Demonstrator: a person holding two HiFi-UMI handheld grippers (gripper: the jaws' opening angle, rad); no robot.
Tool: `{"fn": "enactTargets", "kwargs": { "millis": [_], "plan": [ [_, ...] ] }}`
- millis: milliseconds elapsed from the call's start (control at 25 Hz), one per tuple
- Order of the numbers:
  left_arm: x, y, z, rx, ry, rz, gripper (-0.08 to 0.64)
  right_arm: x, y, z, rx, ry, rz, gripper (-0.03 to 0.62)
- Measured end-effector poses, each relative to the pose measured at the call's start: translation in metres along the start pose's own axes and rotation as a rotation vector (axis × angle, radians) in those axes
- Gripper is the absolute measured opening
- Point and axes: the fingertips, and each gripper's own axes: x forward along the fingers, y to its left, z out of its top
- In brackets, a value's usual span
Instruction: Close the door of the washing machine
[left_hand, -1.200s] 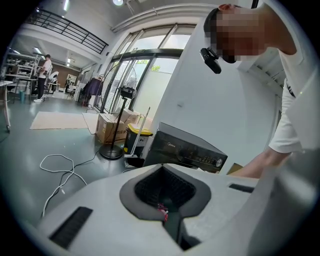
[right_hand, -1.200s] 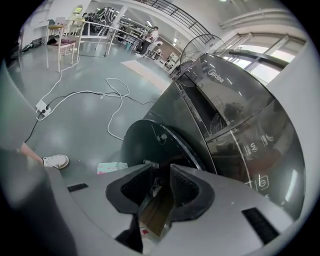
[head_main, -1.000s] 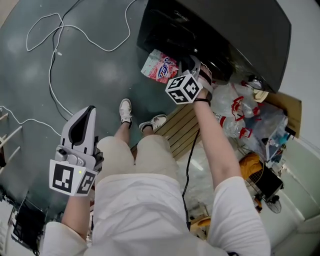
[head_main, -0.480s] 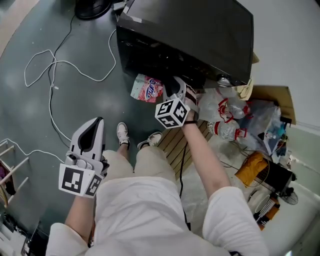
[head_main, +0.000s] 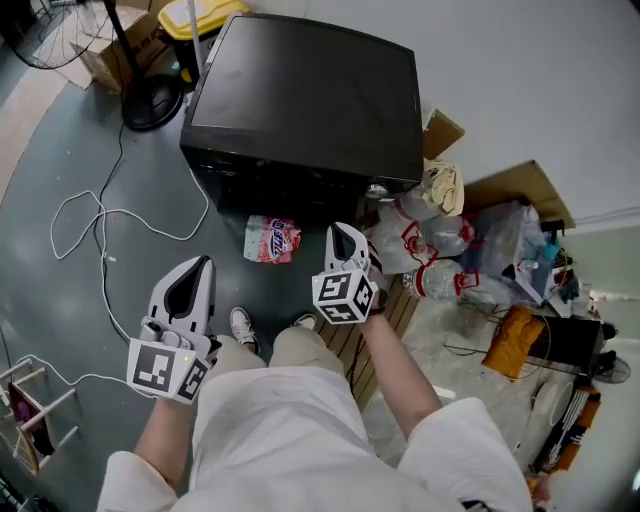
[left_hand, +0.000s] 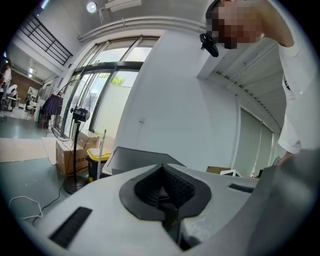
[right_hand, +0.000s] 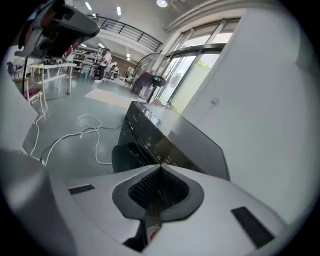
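Both grippers have come up and back from the washing machine (head_main: 300, 100) within the last second. A second ago the right gripper (head_main: 341, 232) was down at the machine's front. Now it hangs in front of it, near but clear, pointing towards the front face and somewhat down. Its jaws have just been closing and now stand together with nothing between them. The left gripper (head_main: 199, 264) is likewise closed and empty, off to the left over the floor (head_main: 120, 160), well apart from the machine. I read this as the push being done and the person straightening up. The door (right_hand: 128, 156) shows in the right gripper view as a dark round shape low on the machine's front, ahead of and below the jaws. Whether it sits flush and latched I cannot tell from here.
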Motion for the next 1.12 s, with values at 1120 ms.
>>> {"fn": "enactTargets", "kwargs": {
  "millis": [1120],
  "plan": [
    [0.02, -0.081, 0.163, 0.233, -0.288, 0.076, 0.004, -0.201, -0.219, 0.059, 0.611, -0.575, -0.039, -0.003]
  ]
}}
